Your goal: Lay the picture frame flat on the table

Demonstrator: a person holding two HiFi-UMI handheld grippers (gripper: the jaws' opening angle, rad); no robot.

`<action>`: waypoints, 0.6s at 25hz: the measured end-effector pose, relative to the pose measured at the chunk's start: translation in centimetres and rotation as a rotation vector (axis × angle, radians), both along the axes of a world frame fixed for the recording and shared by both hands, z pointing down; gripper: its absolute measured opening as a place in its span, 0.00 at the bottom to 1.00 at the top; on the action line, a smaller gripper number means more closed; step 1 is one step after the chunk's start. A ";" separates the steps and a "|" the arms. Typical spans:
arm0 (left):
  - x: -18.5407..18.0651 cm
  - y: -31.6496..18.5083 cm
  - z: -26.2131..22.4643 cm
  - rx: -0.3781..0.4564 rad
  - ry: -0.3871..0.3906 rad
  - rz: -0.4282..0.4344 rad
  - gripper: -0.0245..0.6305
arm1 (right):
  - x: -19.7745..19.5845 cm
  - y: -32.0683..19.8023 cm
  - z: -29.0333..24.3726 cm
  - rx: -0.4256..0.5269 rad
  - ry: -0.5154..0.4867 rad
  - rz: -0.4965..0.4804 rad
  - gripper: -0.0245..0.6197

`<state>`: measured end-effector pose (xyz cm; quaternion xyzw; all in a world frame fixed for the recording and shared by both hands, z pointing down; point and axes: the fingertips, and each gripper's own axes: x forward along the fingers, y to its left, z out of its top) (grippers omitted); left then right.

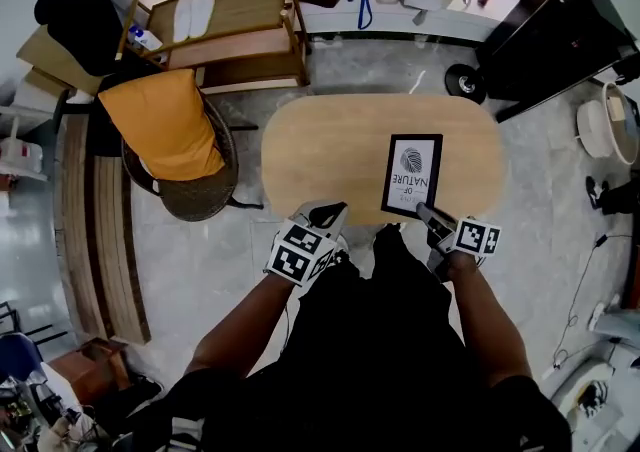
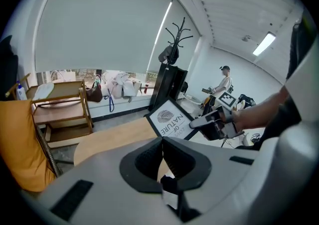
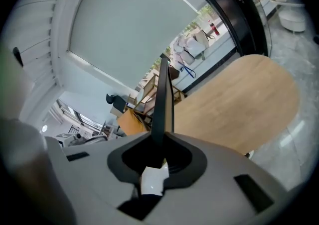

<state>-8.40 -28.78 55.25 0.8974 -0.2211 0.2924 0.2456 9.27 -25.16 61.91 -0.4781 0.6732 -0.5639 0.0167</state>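
Observation:
The picture frame point(image 1: 411, 175), black-edged with a white print of a leaf and lettering, is over the right part of the oval wooden table point(image 1: 320, 155). My right gripper point(image 1: 427, 213) is shut on its near edge. In the right gripper view the frame point(image 3: 162, 97) shows edge-on, rising from between the jaws. From the left gripper view the frame point(image 2: 169, 122) looks tilted, face up and toward me, with the right gripper point(image 2: 212, 122) clamped on it. My left gripper point(image 1: 333, 211) hovers at the table's near edge, left of the frame, shut on nothing point(image 2: 162, 144).
A wicker chair with an orange cushion point(image 1: 168, 130) stands left of the table. A wooden shelf cart point(image 1: 235, 25) is behind it. A black cabinet point(image 1: 560, 25) is at the far right. A person point(image 2: 224, 82) stands in the distance.

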 end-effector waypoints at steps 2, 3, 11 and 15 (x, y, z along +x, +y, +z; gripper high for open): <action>-0.1 -0.7 0.8 -0.019 -0.008 -0.031 0.04 | 0.4 -1.6 4.5 -0.067 0.000 -0.021 0.11; 0.0 -0.8 1.1 -0.029 -0.012 -0.047 0.04 | 0.8 -2.3 6.8 -0.105 -0.005 -0.026 0.11; 1.5 -3.5 3.1 -0.098 -0.071 -0.183 0.04 | 4.1 -7.9 20.0 -0.270 -0.032 -0.041 0.11; 2.1 -3.8 4.0 -0.137 -0.109 -0.212 0.04 | 2.8 -10.2 22.8 -0.233 -0.115 -0.088 0.11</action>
